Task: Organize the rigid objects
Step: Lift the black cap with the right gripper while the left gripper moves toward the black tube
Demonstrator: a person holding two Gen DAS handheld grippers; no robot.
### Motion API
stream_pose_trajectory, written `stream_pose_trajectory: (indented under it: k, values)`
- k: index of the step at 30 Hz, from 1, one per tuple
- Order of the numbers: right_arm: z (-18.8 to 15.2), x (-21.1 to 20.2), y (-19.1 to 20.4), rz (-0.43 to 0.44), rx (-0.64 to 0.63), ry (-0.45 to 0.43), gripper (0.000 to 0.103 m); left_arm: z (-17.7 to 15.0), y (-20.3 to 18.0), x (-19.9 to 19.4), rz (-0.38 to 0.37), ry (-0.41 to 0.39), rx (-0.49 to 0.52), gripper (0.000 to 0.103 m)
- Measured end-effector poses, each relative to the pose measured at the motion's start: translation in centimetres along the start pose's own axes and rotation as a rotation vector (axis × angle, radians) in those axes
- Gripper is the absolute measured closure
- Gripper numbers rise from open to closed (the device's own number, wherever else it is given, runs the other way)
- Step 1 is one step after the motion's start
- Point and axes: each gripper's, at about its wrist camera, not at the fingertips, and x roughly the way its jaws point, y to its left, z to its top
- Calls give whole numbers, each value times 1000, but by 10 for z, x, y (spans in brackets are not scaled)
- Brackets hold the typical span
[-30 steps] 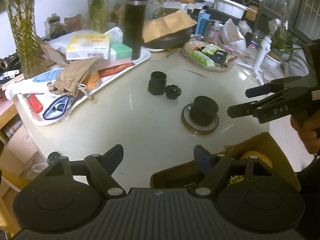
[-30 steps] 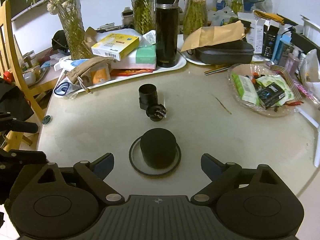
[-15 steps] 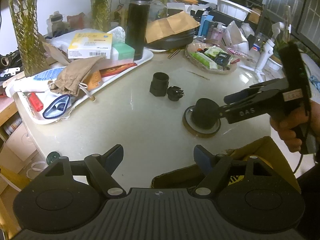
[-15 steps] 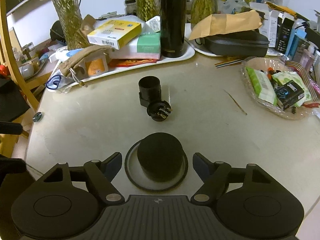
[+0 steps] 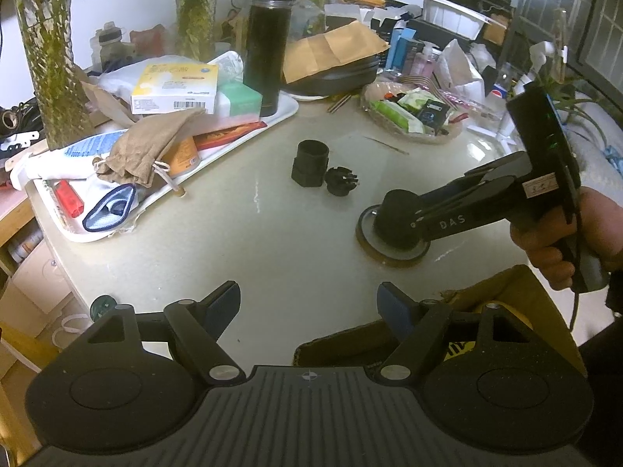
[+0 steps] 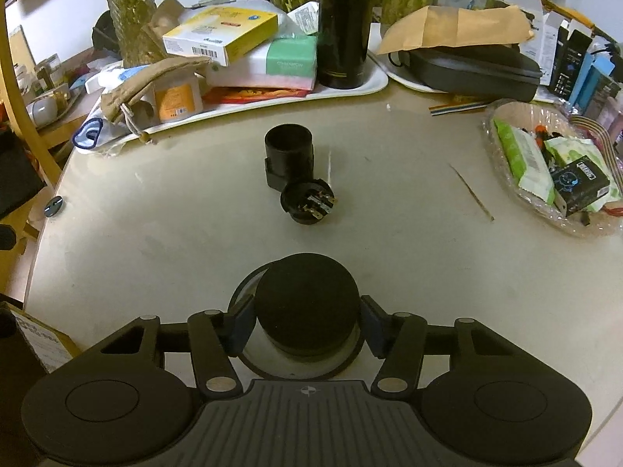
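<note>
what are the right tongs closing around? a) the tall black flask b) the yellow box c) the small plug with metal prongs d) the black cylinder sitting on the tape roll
d: the right tongs straddle the black cylinder, which stands on the tape roll.

I count 3 black parts mid-tabletop: 1 capped cylinder point(image 6: 307, 309) on 1 ring point(image 6: 249, 354), 1 open tube point(image 6: 289, 157), 1 pronged plug point(image 6: 309, 202). Far edge: 2 white trays point(image 6: 373, 82), 1 black flask point(image 6: 342, 23). 1 cardboard box point(image 5: 518, 292) at near edge.
</note>
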Motion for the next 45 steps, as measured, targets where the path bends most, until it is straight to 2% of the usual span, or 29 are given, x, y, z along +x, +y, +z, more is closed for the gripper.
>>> stream_pose_trajectory:
  k: [7, 20, 29, 38, 45]
  values:
    - [0, -27, -7, 20, 44, -57, 44, 1, -1, 0, 4, -8, 8, 26]
    - [1, -88, -22, -12, 90, -139, 44, 4, -2, -4, -6, -37, 13, 26]
    - [-6, -130, -31, -44, 108, -184, 44, 21, -8, -8, -8, -60, 33, 26]
    - [-27, -145, -35, -77, 151, -191, 44, 47, -13, 3, -3, -66, 89, 26]
    - [-43, -145, -33, -70, 196, -187, 44, 63, -14, 21, -4, -70, 112, 26]
